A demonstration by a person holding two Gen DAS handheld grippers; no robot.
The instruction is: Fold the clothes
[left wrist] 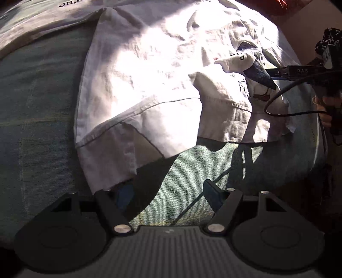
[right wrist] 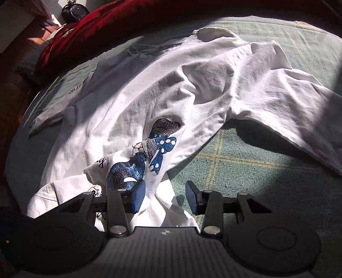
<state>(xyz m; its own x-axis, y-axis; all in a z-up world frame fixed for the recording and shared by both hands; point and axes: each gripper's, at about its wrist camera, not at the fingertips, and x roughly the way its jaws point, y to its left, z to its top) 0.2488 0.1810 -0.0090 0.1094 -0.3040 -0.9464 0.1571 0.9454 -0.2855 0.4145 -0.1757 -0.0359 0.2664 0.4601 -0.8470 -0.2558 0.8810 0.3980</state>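
Note:
A white T-shirt [left wrist: 149,74] with a blue print [right wrist: 158,147] lies rumpled on a green checked bed cover [left wrist: 181,181]. My left gripper [left wrist: 164,192] stands open at the shirt's near hem. The hem's corner drapes over its left fingertip, and only bed cover shows between the pads. My right gripper [right wrist: 164,195] is open at the printed edge. A fold of the shirt lies between its blue pads [right wrist: 137,196], which are not pressing on it. In the left wrist view a hand [left wrist: 327,113] holds that gripper at the right.
A second pale garment [right wrist: 64,96] with dark lettering lies flat behind the shirt. A red cushion [right wrist: 96,27] and a dark round object [right wrist: 72,10] sit at the far side of the bed. A black cable [left wrist: 277,100] loops from the right gripper.

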